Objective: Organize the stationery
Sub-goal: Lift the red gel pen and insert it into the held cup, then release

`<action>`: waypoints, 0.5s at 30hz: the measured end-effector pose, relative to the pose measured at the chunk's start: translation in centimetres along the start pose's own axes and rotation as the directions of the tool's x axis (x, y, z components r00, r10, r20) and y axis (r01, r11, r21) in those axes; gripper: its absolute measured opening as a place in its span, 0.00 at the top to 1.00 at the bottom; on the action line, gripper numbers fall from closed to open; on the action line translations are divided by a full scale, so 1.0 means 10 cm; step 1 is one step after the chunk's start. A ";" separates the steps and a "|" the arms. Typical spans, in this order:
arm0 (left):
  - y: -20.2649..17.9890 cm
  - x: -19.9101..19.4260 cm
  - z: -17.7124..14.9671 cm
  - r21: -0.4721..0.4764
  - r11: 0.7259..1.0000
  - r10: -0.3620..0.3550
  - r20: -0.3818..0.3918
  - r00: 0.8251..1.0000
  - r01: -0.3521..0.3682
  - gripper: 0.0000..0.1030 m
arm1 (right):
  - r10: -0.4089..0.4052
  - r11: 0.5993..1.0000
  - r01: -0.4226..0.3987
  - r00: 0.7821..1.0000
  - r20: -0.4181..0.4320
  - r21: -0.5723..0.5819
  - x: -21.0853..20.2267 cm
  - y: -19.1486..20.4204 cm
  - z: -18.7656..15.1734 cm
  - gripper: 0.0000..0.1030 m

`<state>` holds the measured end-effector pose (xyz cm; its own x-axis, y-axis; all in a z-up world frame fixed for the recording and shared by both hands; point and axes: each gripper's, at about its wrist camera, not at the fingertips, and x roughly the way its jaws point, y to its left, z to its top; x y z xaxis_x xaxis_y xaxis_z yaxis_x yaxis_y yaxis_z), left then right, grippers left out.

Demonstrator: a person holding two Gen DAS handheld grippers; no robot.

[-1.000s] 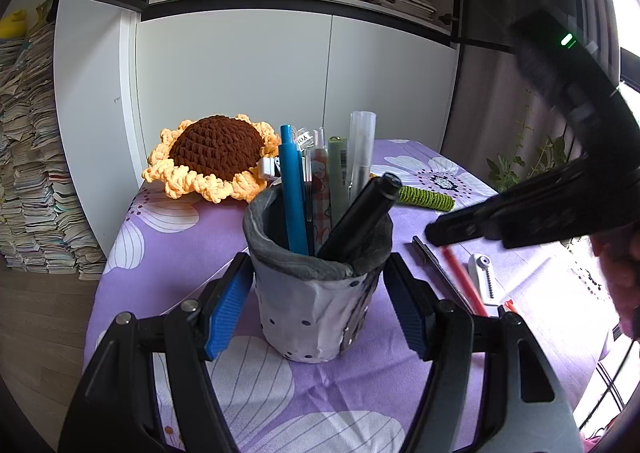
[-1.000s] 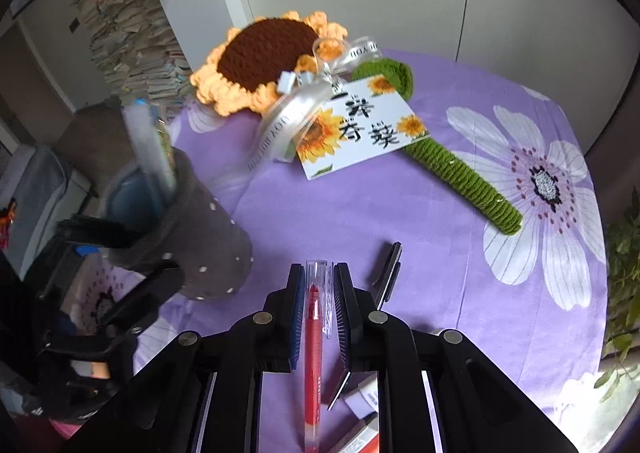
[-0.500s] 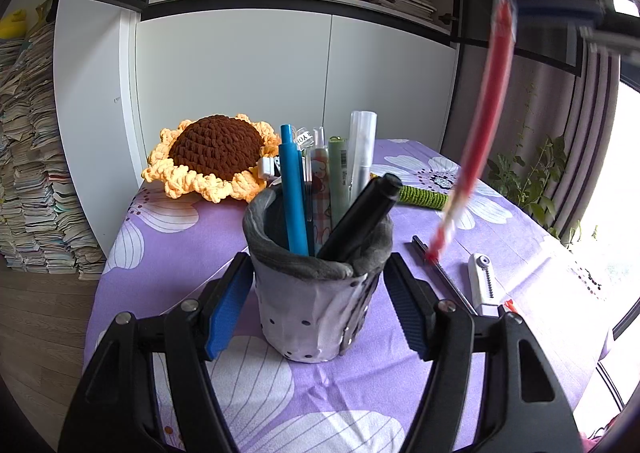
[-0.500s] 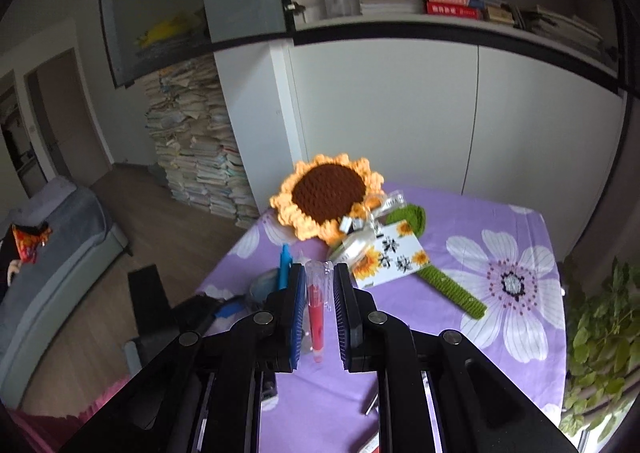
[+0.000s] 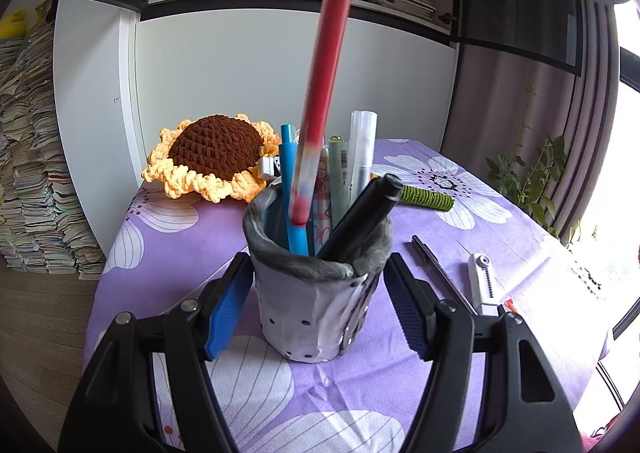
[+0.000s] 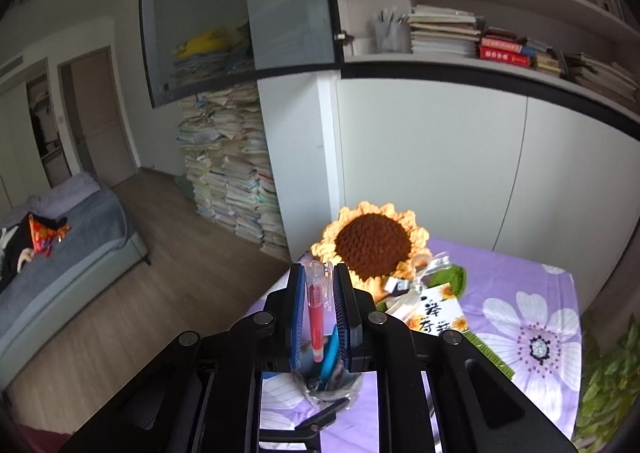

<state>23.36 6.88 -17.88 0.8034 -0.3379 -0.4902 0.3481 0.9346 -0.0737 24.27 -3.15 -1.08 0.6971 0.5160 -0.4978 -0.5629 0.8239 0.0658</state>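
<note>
Two claws are in our hands: our right claw (image 6: 316,293) pinches a red pen (image 5: 326,65) between its blue pads, holding it nearly upright with its lower tip hanging just above the mouth of the grey pen cup (image 5: 316,293). Our left claw (image 5: 316,309) brackets that cup, its blue pads (image 5: 226,311) set against the fabric sides so that the cup is clamped where it stands on the surface (image 5: 160,237), which wears a purple cloth printed with white flowers. Inside the cup we see a blue pen (image 5: 290,173), a black marker (image 5: 360,213) leaning to the right, a pale green marker (image 5: 339,173) and a clear-capped pen (image 5: 362,149). Just right of the cup, flat on the cloth, lie a thin black pen (image 5: 436,269) and a white utility knife (image 5: 482,281). Behind the cup rests a crocheted sunflower (image 5: 212,153) with its green stem (image 5: 426,197) reaching right, and from the right wrist view a printed card (image 6: 438,311) lies beside the flower. Beyond the surface stand white cabinets, shelves of books (image 6: 444,31) and a tall pile of papers (image 6: 228,161) on the wood floor.
</note>
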 end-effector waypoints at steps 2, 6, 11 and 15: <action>0.00 0.00 0.00 0.000 1.000 0.000 0.000 1.000 0.000 0.35 | -0.002 1.000 0.001 1.000 -0.024 -0.010 0.13 0.01 -0.08 0.85; 0.00 0.00 0.00 0.000 1.000 0.000 0.000 1.000 0.000 0.35 | 0.023 1.000 -0.022 0.995 -0.093 0.008 0.36 -0.03 -0.25 0.85; 0.00 0.00 0.00 0.000 1.000 0.001 0.000 1.000 -0.001 0.35 | 0.037 0.999 -0.032 0.986 -0.160 0.034 0.52 -0.07 -0.40 0.85; 0.00 0.02 0.00 -0.001 1.000 -0.001 -0.005 1.000 0.001 0.35 | 0.050 0.997 -0.037 0.980 -0.194 0.070 0.58 -0.14 -0.47 0.85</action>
<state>23.48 6.83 -17.99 0.8005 -0.3384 -0.4946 0.3487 0.9342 -0.0749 27.01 -2.42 -8.13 0.5684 0.5016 -0.6521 -0.5560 0.8184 0.1449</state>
